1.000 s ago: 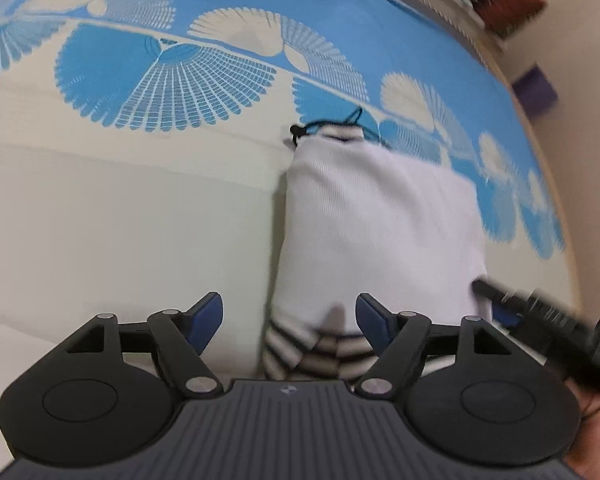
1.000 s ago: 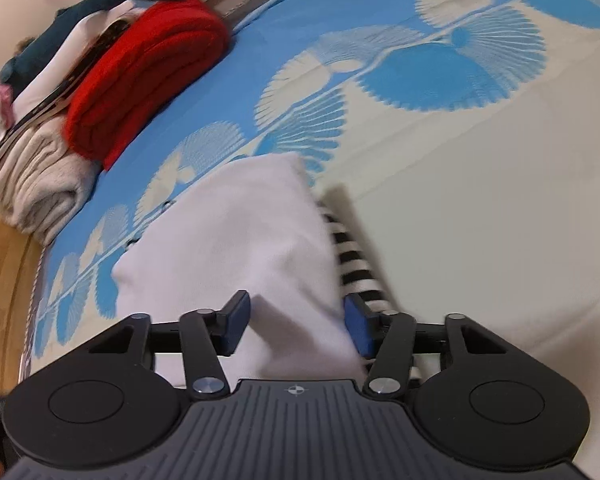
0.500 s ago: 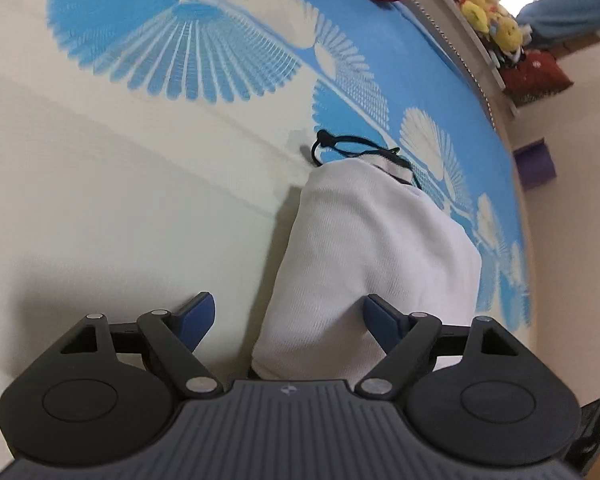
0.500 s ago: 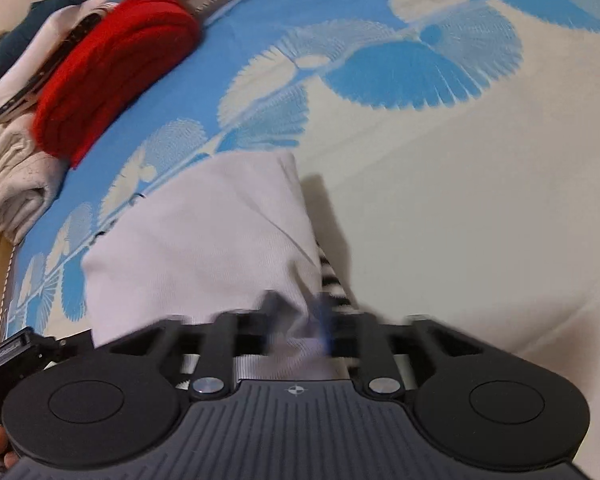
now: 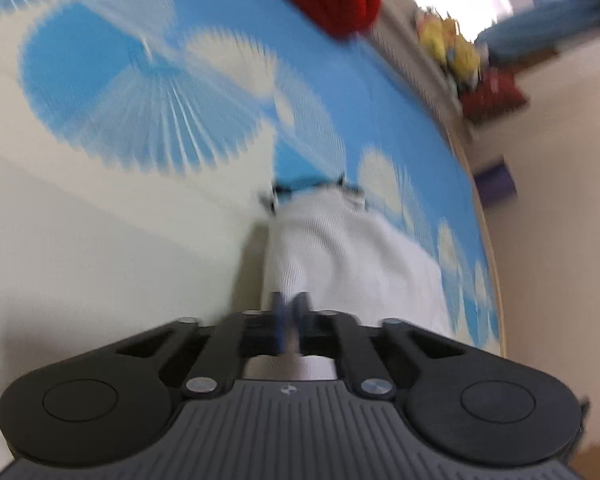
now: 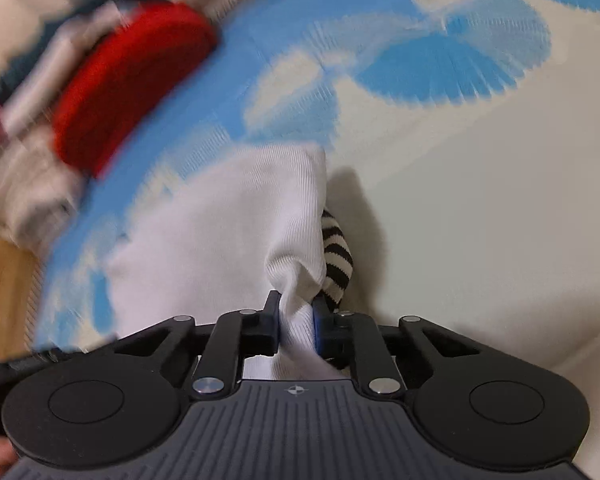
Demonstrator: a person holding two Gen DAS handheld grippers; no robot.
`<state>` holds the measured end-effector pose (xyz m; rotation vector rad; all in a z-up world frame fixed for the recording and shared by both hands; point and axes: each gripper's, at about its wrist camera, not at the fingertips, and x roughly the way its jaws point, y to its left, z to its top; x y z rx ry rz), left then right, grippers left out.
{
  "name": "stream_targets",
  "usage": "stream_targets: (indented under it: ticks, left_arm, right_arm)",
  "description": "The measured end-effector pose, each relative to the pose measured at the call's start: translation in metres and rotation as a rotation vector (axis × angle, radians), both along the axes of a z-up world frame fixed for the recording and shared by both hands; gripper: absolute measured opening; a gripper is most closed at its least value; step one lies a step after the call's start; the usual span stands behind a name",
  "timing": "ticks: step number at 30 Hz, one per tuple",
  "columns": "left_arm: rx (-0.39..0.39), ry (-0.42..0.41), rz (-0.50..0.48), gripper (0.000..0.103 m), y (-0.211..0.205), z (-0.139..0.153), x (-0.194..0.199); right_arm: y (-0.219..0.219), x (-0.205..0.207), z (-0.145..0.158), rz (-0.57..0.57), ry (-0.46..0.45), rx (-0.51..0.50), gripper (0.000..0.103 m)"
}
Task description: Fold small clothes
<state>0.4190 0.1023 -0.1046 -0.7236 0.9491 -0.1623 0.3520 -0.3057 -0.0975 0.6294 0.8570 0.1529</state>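
A small white ribbed garment (image 5: 340, 252) lies folded on the bed, with a black drawstring (image 5: 300, 190) at its far end. It also shows in the right wrist view (image 6: 236, 232), with a black-and-white striped part (image 6: 336, 256) sticking out on its right. My left gripper (image 5: 290, 320) is shut on the garment's near edge. My right gripper (image 6: 296, 320) is shut on a bunched corner of the white cloth, beside the stripes. Both views are blurred by motion.
The bed cover (image 5: 100, 240) is cream with blue fan patterns. A folded red knit (image 6: 132, 80) lies on a stack of clothes (image 6: 24, 196) at the bed's far side. Soft toys (image 5: 452, 48) and a purple box (image 5: 496, 184) sit past the bed's edge.
Both grippers were open one second ago. The right one closed on the cloth first, then the left one closed on the near edge. Both views have tilted upward.
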Motion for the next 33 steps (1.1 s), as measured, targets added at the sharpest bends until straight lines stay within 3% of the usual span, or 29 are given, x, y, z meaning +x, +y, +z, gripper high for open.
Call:
stream_targets:
  ticks: [1, 3, 5, 8, 11, 13, 16, 17, 19, 20, 21, 23, 25, 27, 29, 30, 33]
  left_arm:
    - [0.045, -0.029, 0.023, 0.000, 0.005, 0.006, -0.002]
    - [0.121, -0.023, 0.070, 0.002, 0.013, 0.011, -0.004]
    - [0.103, -0.004, 0.041, 0.002, 0.016, 0.011, -0.007]
    - [0.170, -0.064, -0.067, 0.002, -0.003, 0.029, -0.016]
    - [0.134, -0.089, -0.226, 0.022, -0.025, 0.034, -0.025]
    - [0.156, -0.081, -0.329, 0.031, -0.045, 0.031, -0.029]
    - [0.320, 0.013, -0.427, 0.038, -0.076, 0.007, -0.030]
    - [0.380, 0.045, -0.435, 0.039, -0.084, -0.001, -0.032]
    - [0.435, 0.034, -0.408, 0.040, -0.090, 0.002, -0.039]
    - [0.470, 0.016, -0.379, 0.040, -0.093, 0.010, -0.044]
    - [0.508, -0.012, -0.355, 0.041, -0.095, 0.018, -0.051]
    - [0.605, -0.067, -0.322, 0.044, -0.100, 0.038, -0.068]
    - [0.668, -0.130, -0.312, 0.049, -0.104, 0.060, -0.089]
    - [0.748, -0.230, -0.285, 0.079, -0.111, 0.087, -0.117]
    - [0.811, -0.323, -0.216, 0.093, -0.119, 0.105, -0.150]
    - [0.816, -0.348, -0.183, 0.093, -0.123, 0.111, -0.168]
    - [0.756, -0.348, -0.090, 0.093, -0.131, 0.115, -0.209]
  right_arm:
    - [0.003, 0.000, 0.003, 0.007, -0.021, -0.011, 0.015]
    - [0.009, 0.001, -0.002, 0.003, 0.020, -0.052, 0.021]
    - [0.011, 0.001, -0.007, -0.035, 0.070, -0.127, 0.028]
    - [0.008, -0.006, 0.001, -0.062, 0.056, -0.169, 0.029]
    - [0.004, -0.015, 0.012, -0.065, 0.018, -0.169, 0.029]
    - [0.002, -0.020, 0.014, -0.032, 0.010, -0.146, 0.033]
    - [0.009, -0.016, -0.002, 0.117, 0.116, -0.153, 0.040]
    - [0.011, -0.016, -0.010, 0.135, 0.172, -0.231, 0.041]
    - [0.009, -0.020, -0.022, 0.073, 0.286, -0.500, 0.038]
    - [0.001, -0.024, -0.021, 0.011, 0.315, -0.577, 0.036]
    - [-0.014, -0.029, -0.012, -0.078, 0.308, -0.555, 0.036]
    - [-0.036, -0.043, 0.012, -0.165, 0.236, -0.453, 0.036]
    - [-0.039, -0.063, 0.047, -0.136, 0.081, -0.438, 0.037]
    - [-0.030, -0.092, 0.078, -0.069, -0.080, -0.467, 0.042]
    - [-0.020, -0.123, 0.096, -0.003, -0.190, -0.484, 0.061]
    - [-0.013, -0.140, 0.102, 0.035, -0.231, -0.482, 0.071]
    - [0.007, -0.177, 0.111, 0.093, -0.284, -0.463, 0.076]
